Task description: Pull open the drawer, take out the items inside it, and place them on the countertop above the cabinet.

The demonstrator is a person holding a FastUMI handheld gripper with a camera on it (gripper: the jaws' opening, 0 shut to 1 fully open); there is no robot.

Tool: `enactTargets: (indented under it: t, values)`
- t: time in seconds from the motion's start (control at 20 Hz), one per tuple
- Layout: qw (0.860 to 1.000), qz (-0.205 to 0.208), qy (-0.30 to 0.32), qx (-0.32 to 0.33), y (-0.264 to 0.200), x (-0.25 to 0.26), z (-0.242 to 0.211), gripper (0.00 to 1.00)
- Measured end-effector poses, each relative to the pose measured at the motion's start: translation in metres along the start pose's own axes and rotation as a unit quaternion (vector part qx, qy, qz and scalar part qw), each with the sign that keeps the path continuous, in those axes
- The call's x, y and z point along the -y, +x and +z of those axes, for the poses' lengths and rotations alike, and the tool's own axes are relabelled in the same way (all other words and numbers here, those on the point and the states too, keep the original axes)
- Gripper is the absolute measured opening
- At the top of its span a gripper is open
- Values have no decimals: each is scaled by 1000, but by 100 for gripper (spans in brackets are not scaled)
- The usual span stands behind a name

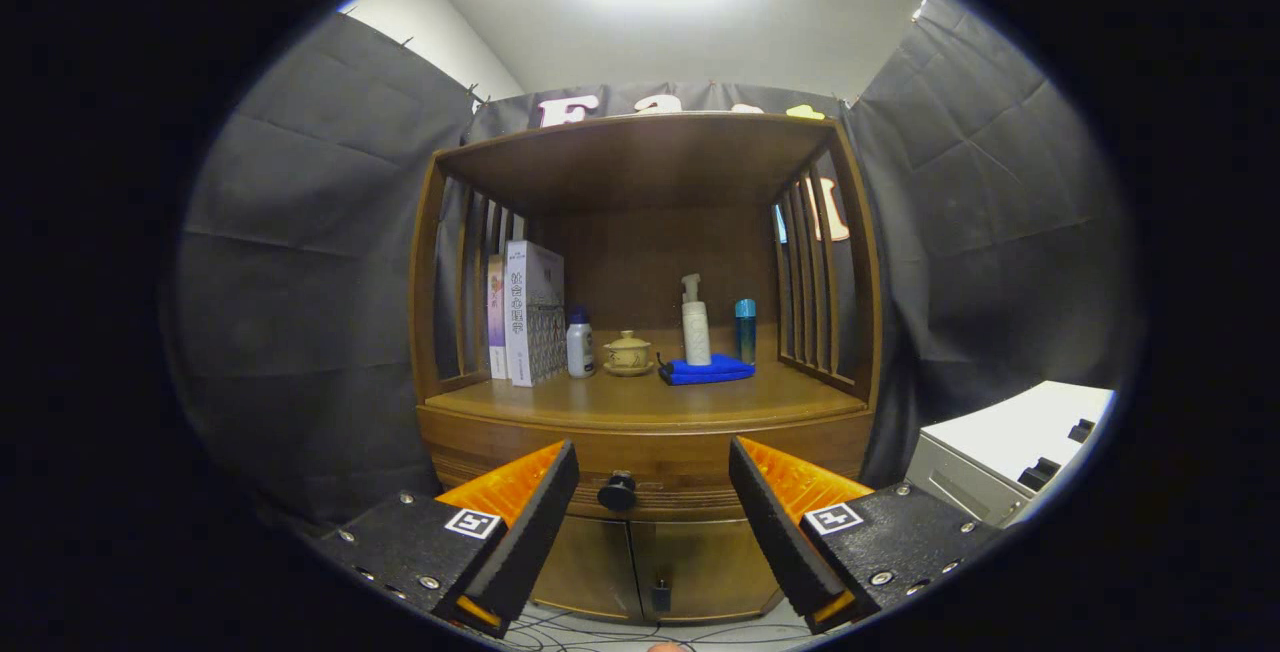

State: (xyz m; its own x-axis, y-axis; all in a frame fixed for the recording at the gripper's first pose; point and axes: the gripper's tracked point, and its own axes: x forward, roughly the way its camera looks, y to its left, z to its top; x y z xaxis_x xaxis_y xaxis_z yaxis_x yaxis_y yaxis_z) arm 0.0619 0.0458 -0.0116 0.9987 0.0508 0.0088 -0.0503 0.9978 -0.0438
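Observation:
A wooden cabinet (640,432) stands ahead of me, with a closed drawer (690,472) under its countertop (640,397). The drawer's dark round knob (617,491) lies beyond my fingertips, roughly centred in the gap between them. My gripper (652,477) is open, its two fingers spread wide with nothing between them. The drawer's contents are hidden.
At the back of the countertop stand books (525,317), a small white bottle (580,344), a yellow lidded pot (627,353), a white pump bottle (695,324) on a blue cloth (707,370), and a blue bottle (746,329). Slatted sides and a roof enclose the shelf. A white box (1000,452) sits to the right.

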Motion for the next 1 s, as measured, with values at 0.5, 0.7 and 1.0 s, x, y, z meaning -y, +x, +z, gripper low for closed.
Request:
enactTargets:
  t: [0.5,0.7,1.0]
  values:
    - [999,20,-29,-27,52,-17,-38,95]
    - [999,20,-17,-44,69,-21,-56,95]
    - [996,22,13,-89,103,-24,-94,95]
